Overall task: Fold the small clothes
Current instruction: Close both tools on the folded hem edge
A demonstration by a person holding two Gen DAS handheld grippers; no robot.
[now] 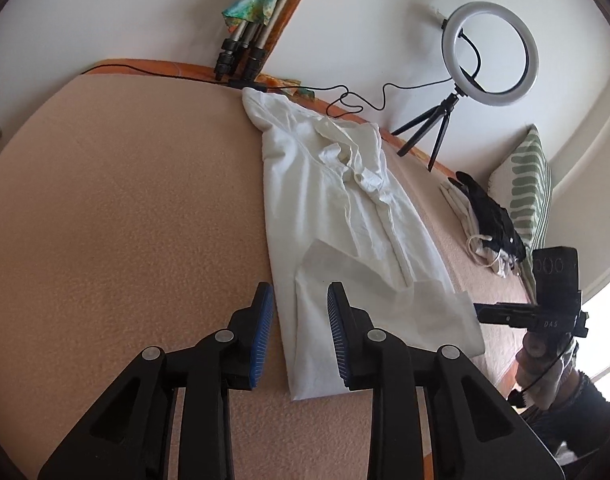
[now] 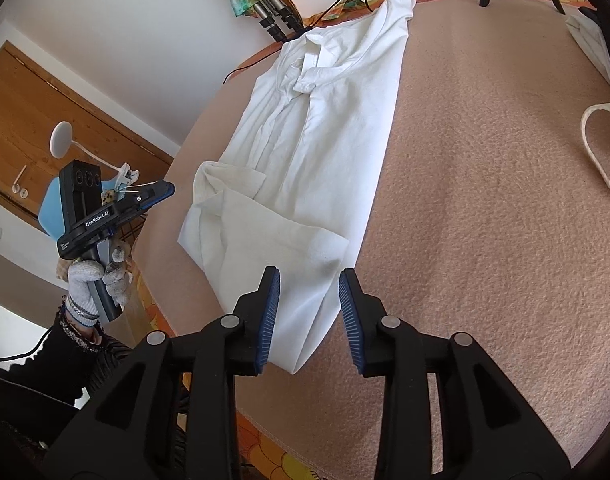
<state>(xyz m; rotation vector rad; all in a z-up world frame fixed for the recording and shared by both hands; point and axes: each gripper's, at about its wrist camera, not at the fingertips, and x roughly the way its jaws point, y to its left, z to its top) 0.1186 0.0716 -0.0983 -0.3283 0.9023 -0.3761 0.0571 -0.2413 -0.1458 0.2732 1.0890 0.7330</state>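
Left gripper (image 1: 300, 334): its two blue-padded jaws are standing apart, released, hovering above the near end of the white shirt (image 1: 345, 216) with nothing between the pads. One pad (image 1: 262, 332) is hanging over the bare peach blanket (image 1: 125, 220); the other is sitting over the shirt's hem area. Whether either pad is touching the cloth cannot be told.

Right gripper (image 2: 309, 322): its jaws are likewise standing apart and unclenched, straddling the nearest corner of the same shirt (image 2: 317, 136), grasping nothing. Contact with the fabric cannot be told from this view either.

One white collared shirt is lying lengthwise on the blanket (image 2: 485, 220), collar at the far end near the orange edge of the bed, both long sides already folded inward, with two sleeve panels lying across the lower half.

In the right wrist view, the left gripper (image 2: 163, 192) is being held in a grey-gloved hand (image 2: 91, 284) off the bed's edge, beside the shirt.

Counted surroundings: one ring light (image 1: 491, 48) standing on a small tripod against the wall; one striped green cushion (image 1: 527, 184); one heap of black and white clothes (image 1: 485, 220) lying just beside that cushion, well apart from the shirt; one black cable (image 1: 357, 98) running along the far edge.
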